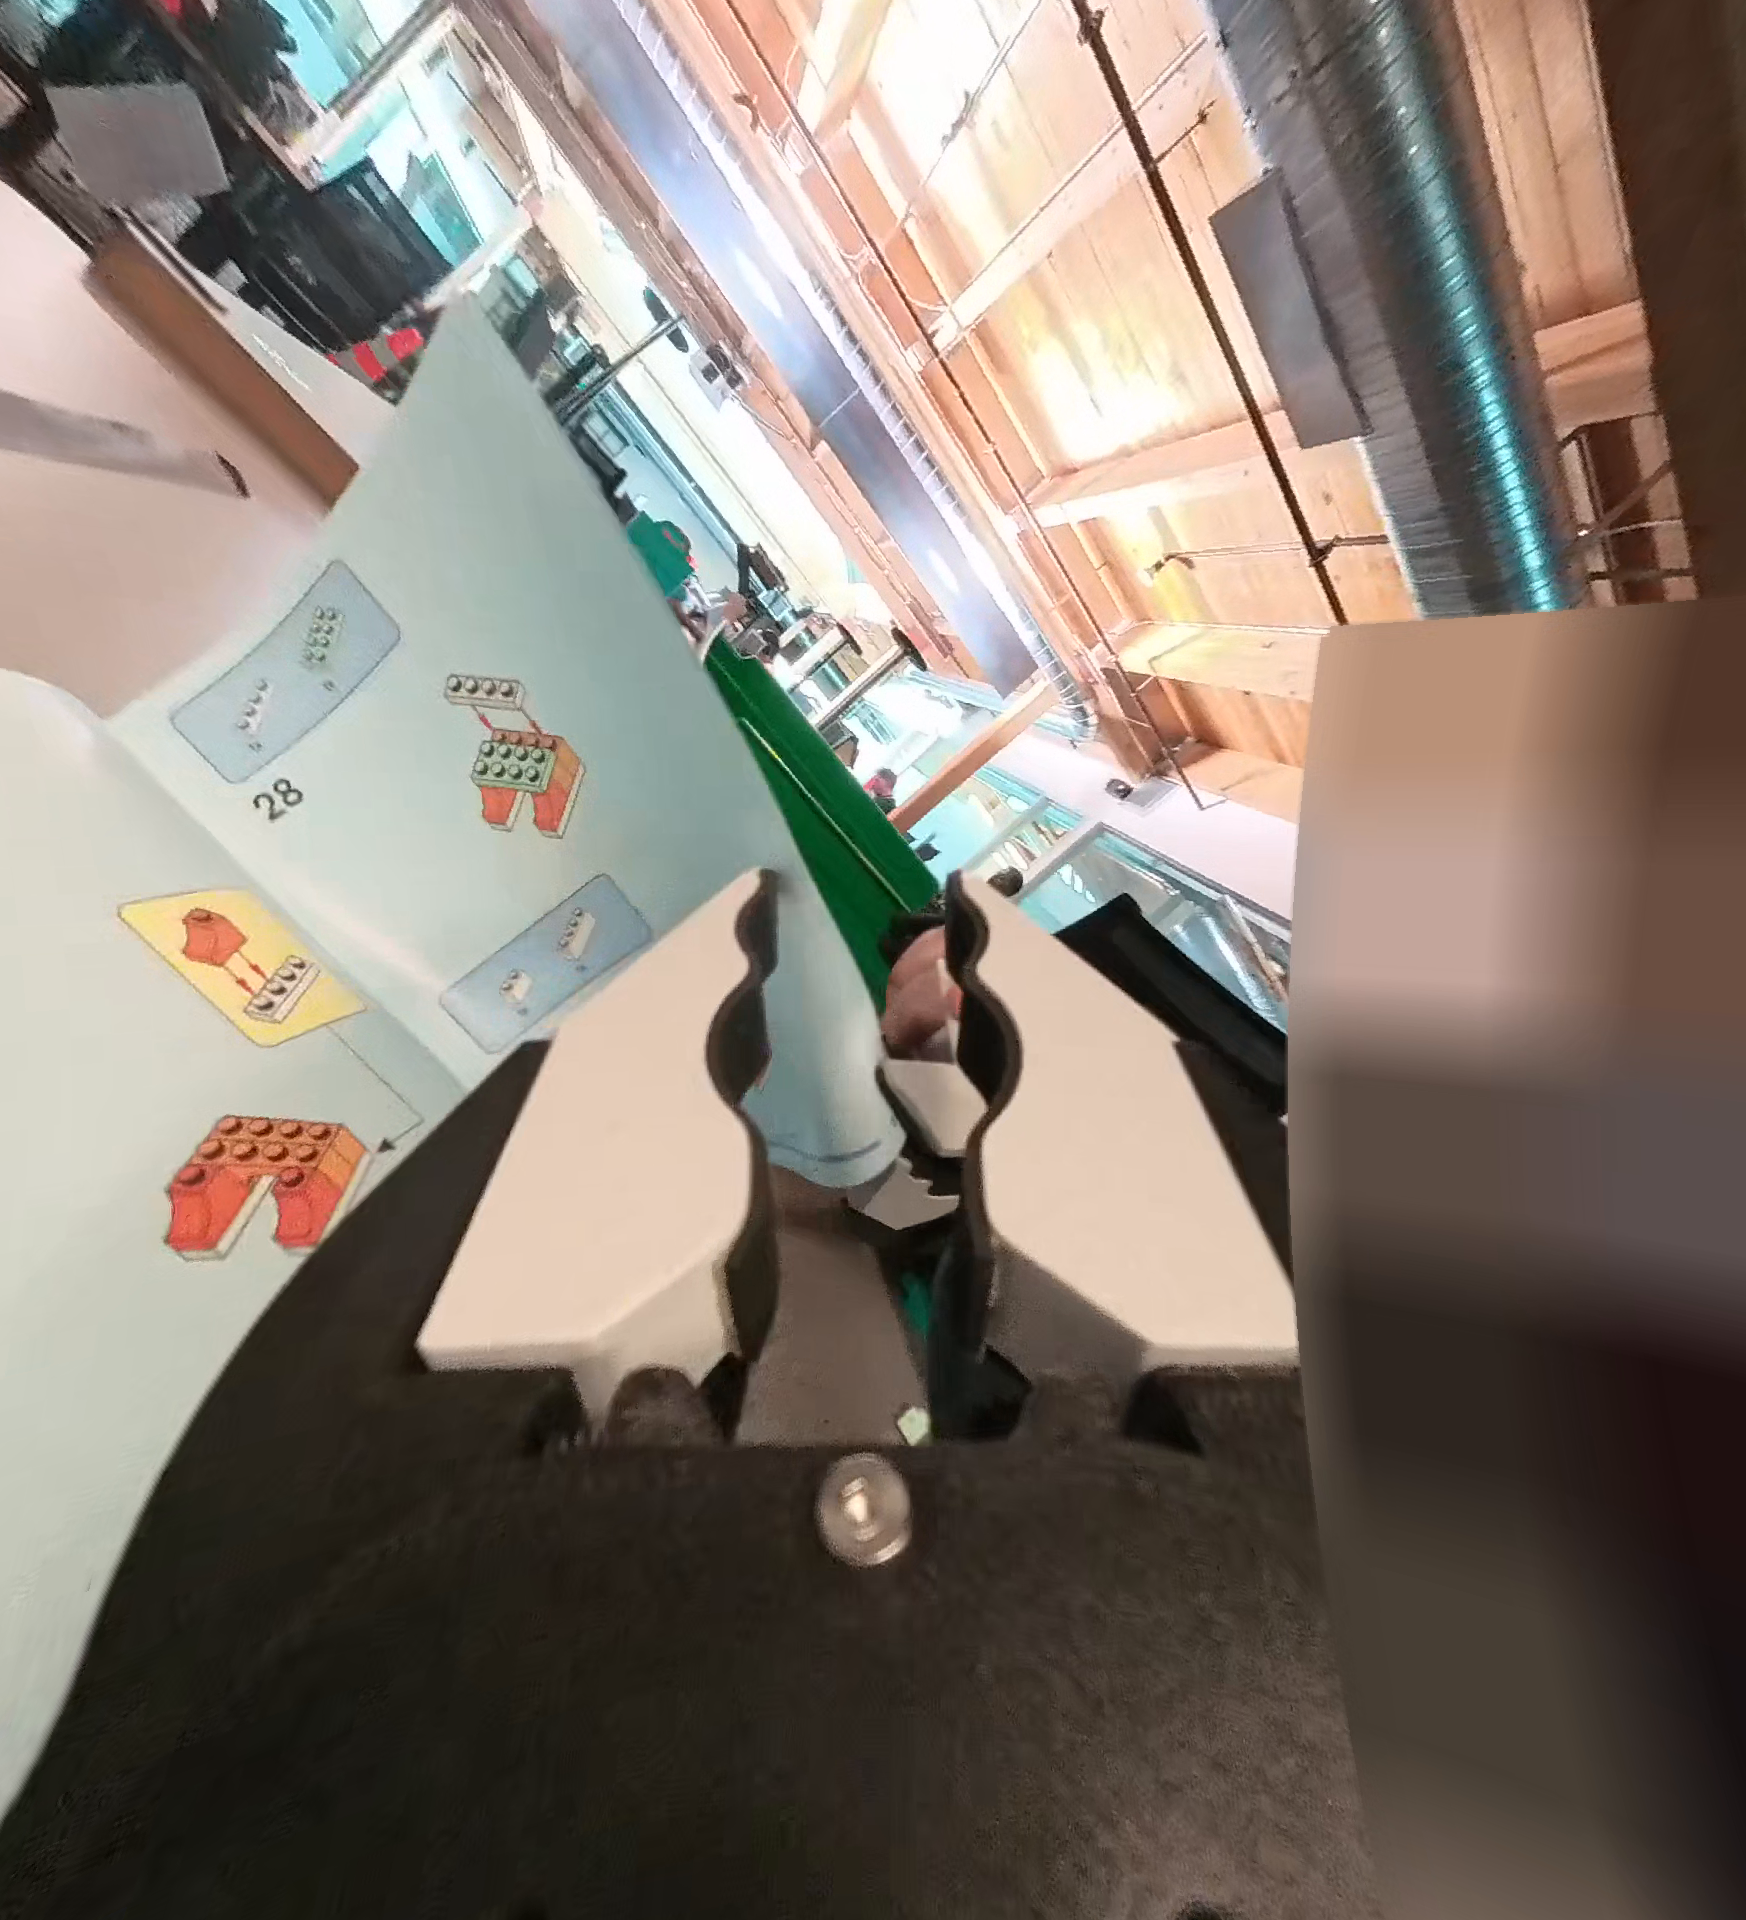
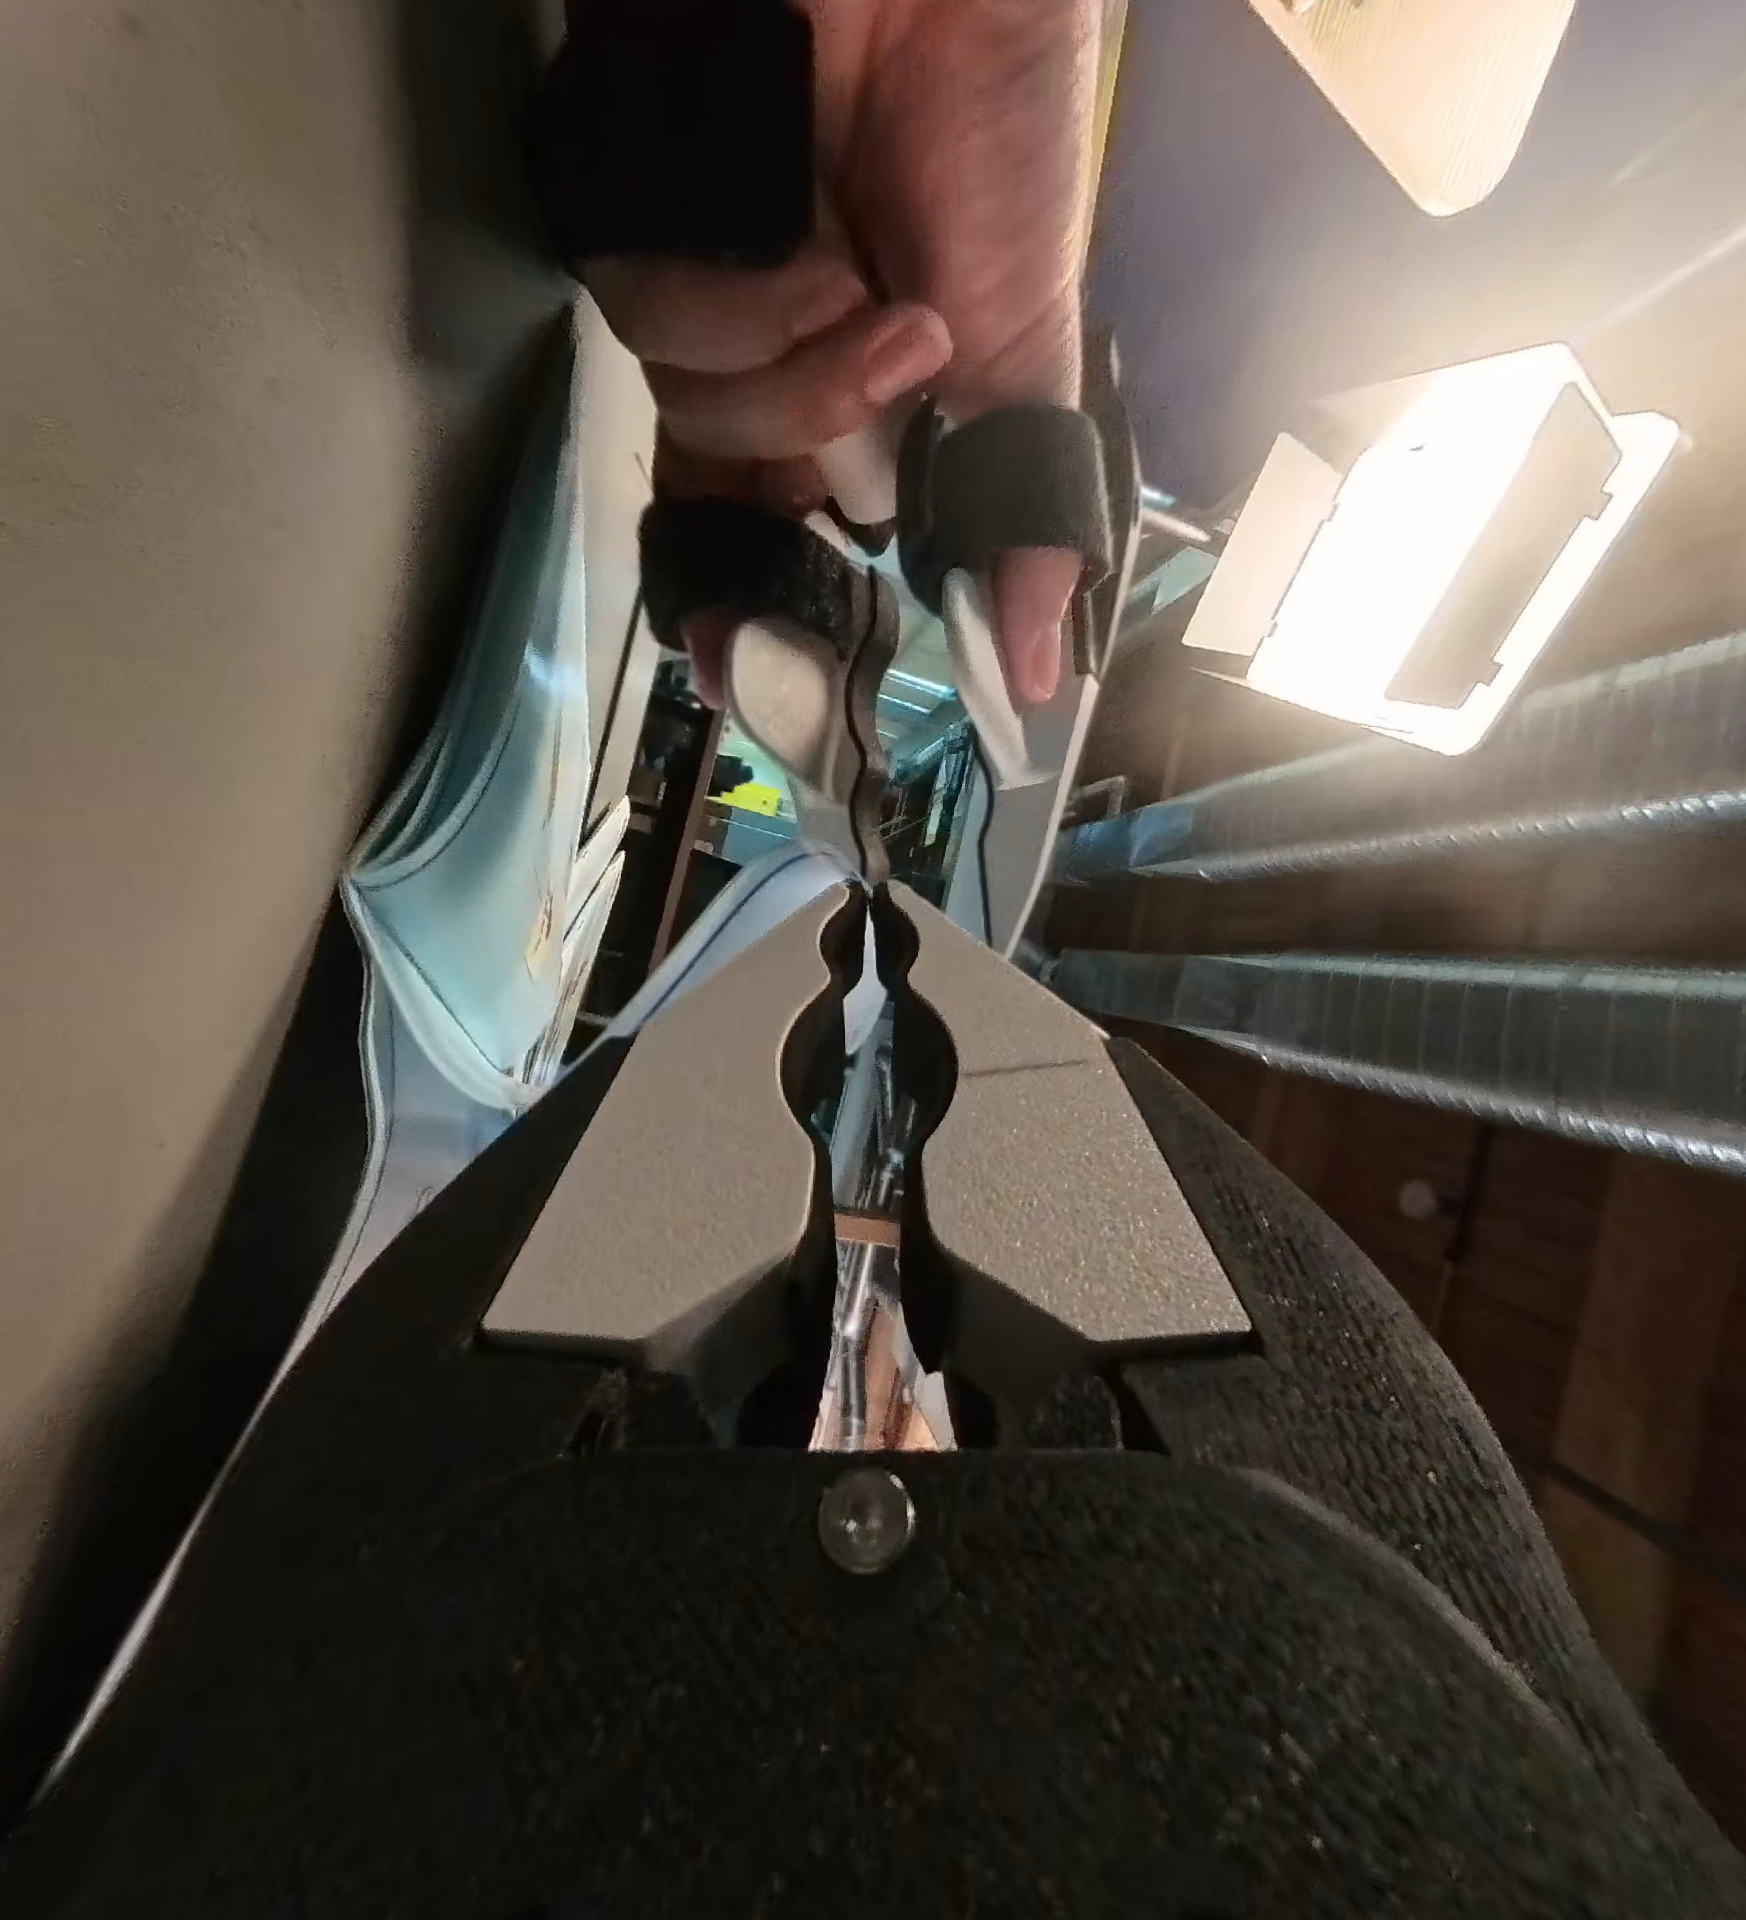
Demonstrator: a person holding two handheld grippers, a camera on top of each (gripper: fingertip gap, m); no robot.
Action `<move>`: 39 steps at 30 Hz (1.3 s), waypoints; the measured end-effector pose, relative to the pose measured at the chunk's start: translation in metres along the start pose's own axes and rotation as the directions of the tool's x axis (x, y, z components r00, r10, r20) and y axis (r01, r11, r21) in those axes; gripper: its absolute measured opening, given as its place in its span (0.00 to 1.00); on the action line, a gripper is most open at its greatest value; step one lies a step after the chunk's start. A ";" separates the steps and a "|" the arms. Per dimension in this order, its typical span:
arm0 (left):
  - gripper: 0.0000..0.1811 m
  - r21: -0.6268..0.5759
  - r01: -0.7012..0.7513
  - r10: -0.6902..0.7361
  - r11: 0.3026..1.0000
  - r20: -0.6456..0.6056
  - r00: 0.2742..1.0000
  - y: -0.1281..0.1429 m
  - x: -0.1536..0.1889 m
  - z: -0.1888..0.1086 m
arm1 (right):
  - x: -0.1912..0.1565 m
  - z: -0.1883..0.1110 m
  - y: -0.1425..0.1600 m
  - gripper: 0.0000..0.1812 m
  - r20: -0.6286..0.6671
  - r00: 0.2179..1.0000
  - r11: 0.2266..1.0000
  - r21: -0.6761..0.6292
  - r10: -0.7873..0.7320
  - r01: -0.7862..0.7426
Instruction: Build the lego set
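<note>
Two grippers on one pale-blue booklet (image 1: 495, 623) page, brick diagrams showing: left (image 1: 864, 894) spread around it, right (image 2: 871, 896) pinching its edge.

Both wide-angle views bend lines at their edges, the left one bright from glaring skylights (image 1: 1004, 343) toward 1 o'clock, the right one dimmer, with a blown-out ceiling lamp (image 2: 1409, 551) at 2 o'clock.

We see a pale table (image 1: 38, 395) at ten o'clock in the left wrist view, with the open instruction booklet (image 1: 495, 582) lying on it, one page curling upward, and a grey flat strip (image 1: 69, 431) resting farther back.
</note>
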State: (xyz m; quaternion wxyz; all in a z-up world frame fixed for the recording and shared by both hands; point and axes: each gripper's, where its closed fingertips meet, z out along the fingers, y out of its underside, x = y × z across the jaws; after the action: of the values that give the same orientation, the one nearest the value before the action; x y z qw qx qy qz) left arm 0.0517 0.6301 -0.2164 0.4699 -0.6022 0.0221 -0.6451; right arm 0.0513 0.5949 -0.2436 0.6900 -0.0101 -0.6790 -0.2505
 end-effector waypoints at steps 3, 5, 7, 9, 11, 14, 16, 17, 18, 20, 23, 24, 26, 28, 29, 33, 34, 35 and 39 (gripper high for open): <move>0.12 -0.012 0.026 -0.027 1.000 -0.036 0.999 0.001 0.003 0.000 | -0.002 -0.003 0.000 0.00 -0.003 1.000 1.000 -0.001 0.007 -0.007; 0.04 -0.017 0.031 -0.032 0.999 -0.053 0.998 0.001 0.005 0.000 | -0.003 -0.005 0.001 0.00 -0.002 1.000 1.000 -0.004 0.013 -0.013; 0.00 -0.022 0.034 -0.035 0.999 -0.055 0.998 0.002 0.005 0.001 | -0.004 -0.005 0.001 0.00 -0.004 1.000 1.000 -0.002 0.017 -0.017; 0.02 -0.016 0.036 -0.037 0.999 -0.036 0.999 0.002 0.002 0.002 | -0.004 -0.004 0.000 0.00 -0.007 1.000 1.000 0.001 0.021 -0.021; 0.06 0.021 0.045 -0.044 0.999 -0.009 0.999 -0.003 -0.003 0.000 | -0.004 -0.004 -0.001 0.00 -0.007 1.000 1.000 0.003 0.027 -0.027; 0.08 0.115 0.050 -0.054 0.992 0.035 0.998 -0.016 -0.010 -0.006 | -0.003 -0.005 0.000 0.00 -0.018 0.999 1.000 0.000 0.031 -0.031; 0.08 0.143 0.043 -0.051 0.989 0.054 0.997 -0.020 -0.013 -0.008 | -0.002 -0.006 0.000 0.00 -0.024 0.999 0.999 0.001 0.032 -0.032; 0.08 0.146 0.035 -0.045 0.989 0.071 0.996 -0.020 -0.015 -0.007 | -0.002 -0.006 -0.001 0.00 -0.025 0.999 1.000 0.003 0.031 -0.031; 0.08 0.147 0.027 -0.040 0.989 0.087 0.995 -0.020 -0.017 -0.005 | -0.002 -0.006 -0.002 0.00 -0.026 0.999 1.000 0.005 0.029 -0.028; 0.09 0.156 0.021 -0.038 0.988 0.107 0.994 -0.021 -0.020 -0.003 | -0.003 -0.006 -0.002 0.00 -0.025 0.999 1.000 0.008 0.025 -0.025; 0.09 0.206 0.029 -0.055 0.978 0.122 0.991 -0.027 -0.024 -0.004 | -0.003 -0.006 -0.001 0.00 -0.025 0.999 1.000 0.005 0.029 -0.029; 0.08 0.218 0.034 -0.062 0.975 0.126 0.990 -0.028 -0.026 -0.005 | -0.003 -0.006 -0.001 0.00 -0.024 0.999 1.000 0.005 0.030 -0.030; 0.08 0.230 0.046 -0.077 0.972 0.131 0.988 -0.030 -0.028 -0.006 | -0.004 -0.006 -0.002 0.00 -0.023 0.999 1.000 0.008 0.027 -0.027; 0.08 0.226 0.057 -0.089 0.972 0.134 0.987 -0.028 -0.030 -0.004 | -0.004 -0.006 -0.004 0.00 -0.022 1.000 1.000 0.014 0.021 -0.021; 0.08 0.220 0.063 -0.095 0.973 0.140 0.986 -0.027 -0.031 -0.003 | -0.004 -0.006 -0.005 0.00 -0.021 1.000 1.000 0.017 0.019 -0.019; 0.07 0.224 0.067 -0.103 0.972 0.153 0.983 -0.026 -0.034 -0.001 | -0.004 -0.006 -0.005 0.00 -0.021 1.000 1.000 0.018 0.019 -0.019; 0.07 0.230 0.073 -0.109 0.970 0.147 0.983 -0.027 -0.034 -0.002 | -0.005 -0.006 -0.005 0.00 -0.021 1.000 1.000 0.016 0.020 -0.019; 0.07 0.237 0.082 -0.117 0.968 0.139 0.983 -0.028 -0.033 -0.002 | -0.005 -0.006 -0.005 0.00 -0.021 1.000 1.000 0.016 0.020 -0.020; 0.07 0.250 0.114 -0.145 0.961 0.108 0.984 -0.029 -0.032 -0.003 | -0.005 -0.006 -0.005 0.00 -0.020 1.000 1.000 0.018 0.017 -0.017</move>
State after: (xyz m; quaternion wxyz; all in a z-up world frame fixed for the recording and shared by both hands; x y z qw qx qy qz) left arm 0.0269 0.6647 -0.2246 0.4971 -0.5795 -0.1261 -0.6334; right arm 0.0554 0.5899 -0.2504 0.6989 -0.0074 -0.6742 -0.2387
